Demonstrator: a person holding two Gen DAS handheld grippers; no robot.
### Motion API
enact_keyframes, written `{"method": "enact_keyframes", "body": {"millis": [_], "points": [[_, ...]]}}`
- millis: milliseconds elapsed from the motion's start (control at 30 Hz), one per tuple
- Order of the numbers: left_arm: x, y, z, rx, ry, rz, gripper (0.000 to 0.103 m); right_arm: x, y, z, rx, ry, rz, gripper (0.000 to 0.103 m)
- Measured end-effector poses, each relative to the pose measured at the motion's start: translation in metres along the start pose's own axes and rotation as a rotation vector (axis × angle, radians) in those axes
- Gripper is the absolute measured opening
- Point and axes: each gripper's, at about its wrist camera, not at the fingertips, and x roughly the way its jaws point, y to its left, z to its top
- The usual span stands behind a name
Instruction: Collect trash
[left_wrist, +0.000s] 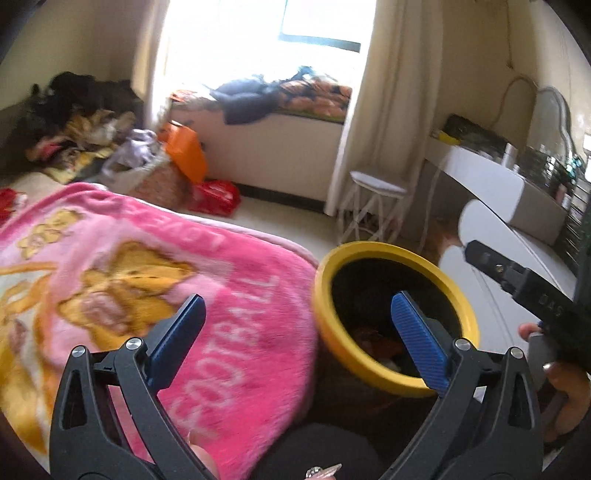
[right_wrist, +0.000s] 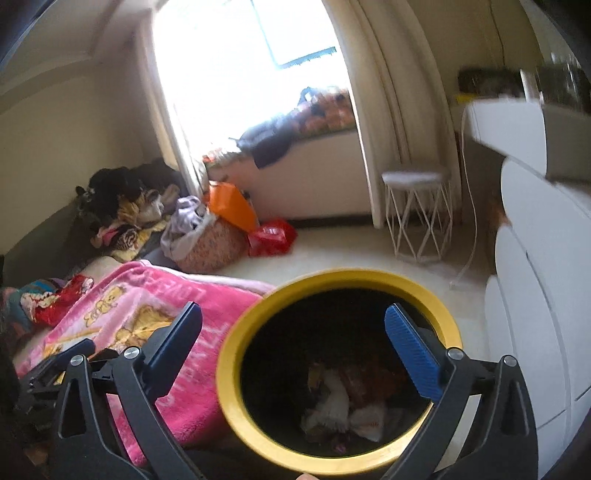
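Observation:
A round bin with a yellow rim (right_wrist: 236, 354) and black inside stands beside the bed; it also shows in the left wrist view (left_wrist: 369, 247). Crumpled white and brown trash (right_wrist: 351, 402) lies at its bottom. My right gripper (right_wrist: 295, 325) is open and empty, right above the bin's mouth. My left gripper (left_wrist: 299, 314) is open and empty, over the edge of the pink blanket (left_wrist: 166, 280) and the bin's left rim. The right gripper's body (left_wrist: 517, 280) shows at the right of the left wrist view.
The bed with the pink blanket (right_wrist: 155, 306) is left of the bin. A white dresser (right_wrist: 543, 314) is close on the right. A wire stool (right_wrist: 417, 214), a basket of clothes (right_wrist: 207, 236), orange (right_wrist: 229, 203) and red bags (right_wrist: 273, 236) stand on the floor beyond.

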Motion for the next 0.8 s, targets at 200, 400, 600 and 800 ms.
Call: {"method": "enact_keyframes", "body": {"millis": [200, 400, 600, 800], "points": [[-0.039, 0.019, -0.009, -0.041, -0.114, 0.121, 0.093, -0.028, 0.025, -0.022, -0.071, -0.120, 0.012, 0.097], [-0.058, 0.025, -0.009, -0.047, -0.158, 0.150, 0.093, -0.048, 0.042, -0.037, -0.104, -0.197, -0.016, 0.097], [-0.061, 0.033, -0.014, -0.061, -0.144, 0.160, 0.093, -0.046, 0.047, -0.044, -0.143, -0.199, -0.014, 0.097], [-0.059, 0.034, -0.018, -0.064, -0.133, 0.159, 0.093, -0.043, 0.047, -0.044, -0.141, -0.202, -0.017, 0.097]]}}
